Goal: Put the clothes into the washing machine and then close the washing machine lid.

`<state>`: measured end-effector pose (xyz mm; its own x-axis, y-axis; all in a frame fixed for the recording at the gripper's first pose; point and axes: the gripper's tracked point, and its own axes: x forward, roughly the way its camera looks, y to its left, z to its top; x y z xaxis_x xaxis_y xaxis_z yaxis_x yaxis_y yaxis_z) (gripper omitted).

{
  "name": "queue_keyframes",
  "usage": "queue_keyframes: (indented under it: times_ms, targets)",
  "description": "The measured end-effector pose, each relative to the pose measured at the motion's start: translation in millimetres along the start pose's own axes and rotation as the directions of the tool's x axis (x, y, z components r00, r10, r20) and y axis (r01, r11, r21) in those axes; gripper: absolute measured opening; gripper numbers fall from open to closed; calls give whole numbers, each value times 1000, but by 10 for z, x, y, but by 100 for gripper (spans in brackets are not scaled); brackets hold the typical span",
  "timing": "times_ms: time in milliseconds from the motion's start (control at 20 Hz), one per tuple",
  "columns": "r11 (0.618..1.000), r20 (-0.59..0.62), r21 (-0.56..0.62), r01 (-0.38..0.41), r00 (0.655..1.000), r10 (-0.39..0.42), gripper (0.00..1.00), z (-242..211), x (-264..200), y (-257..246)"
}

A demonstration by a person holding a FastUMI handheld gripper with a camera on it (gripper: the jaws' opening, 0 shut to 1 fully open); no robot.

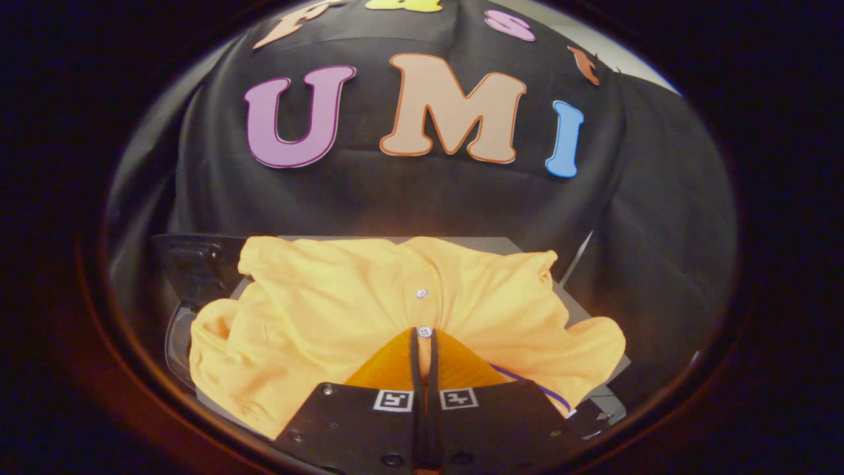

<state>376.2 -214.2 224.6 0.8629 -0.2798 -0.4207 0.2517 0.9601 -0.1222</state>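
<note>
A yellow button-up shirt (pixel 316 310) lies crumpled over the top of the washing machine (pixel 587 310), covering most of it. My gripper (pixel 423 333) is shut on the shirt's button placket, with a pinch of yellow cloth between the fingers and a white button just at their tips. A second white button (pixel 421 292) sits a little beyond the fingers. The machine's raised dark lid (pixel 198 264) shows behind the shirt's left shoulder. The drum opening is hidden under the cloth.
The grey top of the machine peeks out to the right of the shirt. A dark rounded rim (pixel 177 343) of the machine shows to the left of it. The black booth cloth hangs close behind.
</note>
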Motion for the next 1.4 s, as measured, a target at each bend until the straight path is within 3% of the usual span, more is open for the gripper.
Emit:
queue_keyframes:
  times_ms: [200,450,650,1100,1400]
  targets:
    - [991,21,117,-58,998,56,0,82,-49,59]
    - [971,130,181,-158,982,135,0,473,-357,249]
    - [961,194,168,-219,963,185,0,757,-554,502]
    - [905,162,93,-416,903,398,0,815,-722,2059]
    - [873,92,30,-486,871,482,0,588,-629,3044]
